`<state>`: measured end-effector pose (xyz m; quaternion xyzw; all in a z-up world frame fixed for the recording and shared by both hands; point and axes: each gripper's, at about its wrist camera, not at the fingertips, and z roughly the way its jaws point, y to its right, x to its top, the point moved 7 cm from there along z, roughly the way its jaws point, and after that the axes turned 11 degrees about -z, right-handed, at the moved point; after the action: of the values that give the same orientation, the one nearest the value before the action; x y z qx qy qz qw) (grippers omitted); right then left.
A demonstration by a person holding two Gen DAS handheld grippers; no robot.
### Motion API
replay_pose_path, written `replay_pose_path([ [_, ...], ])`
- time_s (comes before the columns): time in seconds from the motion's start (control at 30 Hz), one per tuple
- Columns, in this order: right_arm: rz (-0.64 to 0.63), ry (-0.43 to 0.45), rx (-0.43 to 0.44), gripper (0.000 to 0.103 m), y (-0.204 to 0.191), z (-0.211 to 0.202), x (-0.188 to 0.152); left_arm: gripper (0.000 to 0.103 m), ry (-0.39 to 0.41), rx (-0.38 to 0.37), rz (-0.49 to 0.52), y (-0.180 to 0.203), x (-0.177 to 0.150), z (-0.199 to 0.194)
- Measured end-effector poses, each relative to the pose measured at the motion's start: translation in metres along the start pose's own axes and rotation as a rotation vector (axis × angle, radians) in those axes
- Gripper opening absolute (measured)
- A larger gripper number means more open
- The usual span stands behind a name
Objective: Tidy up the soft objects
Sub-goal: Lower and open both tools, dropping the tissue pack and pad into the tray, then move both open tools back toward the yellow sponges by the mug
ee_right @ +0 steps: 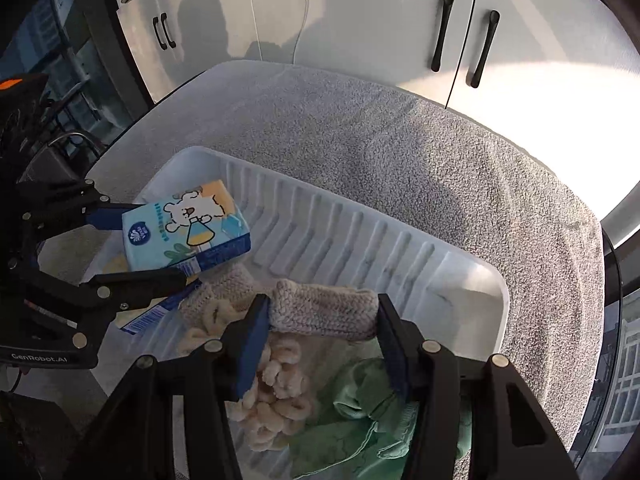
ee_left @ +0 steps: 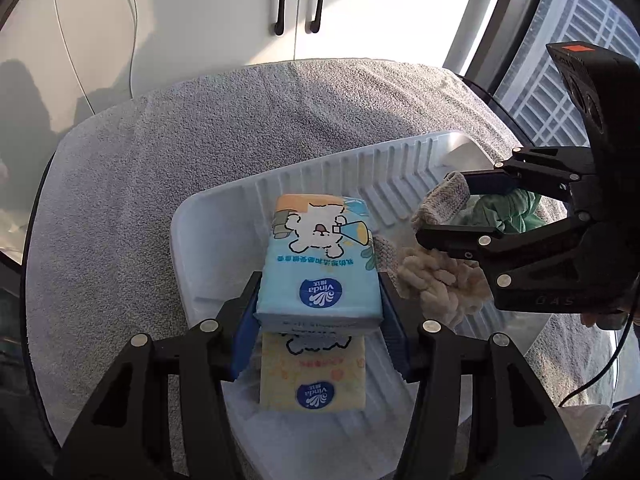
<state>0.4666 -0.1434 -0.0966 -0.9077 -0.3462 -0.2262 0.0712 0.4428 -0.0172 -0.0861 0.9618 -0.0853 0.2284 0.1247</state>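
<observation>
A: Left gripper [ee_left: 320, 300] clamped on blue tissue pack [ee_left: 320, 256], centre frame, over yellow pack [ee_left: 312, 376] in white tray [ee_left: 208, 216].

B: Right gripper [ee_right: 320, 320] pinches knitted sock [ee_right: 324, 312], lower centre. Lower both flat, then release.

Tissue pack [ee_left: 316, 264]: glossy plastic film. Tray [ee_right: 360, 232]: smooth ribbed white plastic. Counter towel [ee_left: 200, 140]: rough grey terry cloth.

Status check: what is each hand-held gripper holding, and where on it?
Left hand-held gripper clamps the blue tissue pack across its two long sides, near one end. Right hand-held gripper pinches the grey knitted piece by its two ends.
</observation>
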Motion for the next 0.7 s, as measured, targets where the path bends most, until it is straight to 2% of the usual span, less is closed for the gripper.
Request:
replay_pose_path([
  [0.1,-0.004,-0.003,-0.004,0.057,-0.002,0.001,0.0,0.053,-0.003,-0.001,-0.013,-0.002,0.0,0.001],
  [0.17,-0.008,-0.001,-0.013,0.057,-0.004,0.0,0.0,0.064,-0.011,-0.012,-0.026,-0.002,0.0,0.003],
  [0.33,-0.023,0.001,-0.031,0.058,-0.009,0.002,0.001,0.069,-0.01,-0.004,-0.034,-0.004,-0.002,0.002],
  [0.57,-0.004,0.026,-0.055,0.073,-0.008,-0.007,0.001,0.081,0.018,-0.034,-0.035,0.001,0.0,-0.012],
  [0.7,0.004,0.063,-0.058,0.074,-0.007,-0.024,0.002,0.082,0.055,-0.039,-0.04,0.001,0.001,-0.027],
])
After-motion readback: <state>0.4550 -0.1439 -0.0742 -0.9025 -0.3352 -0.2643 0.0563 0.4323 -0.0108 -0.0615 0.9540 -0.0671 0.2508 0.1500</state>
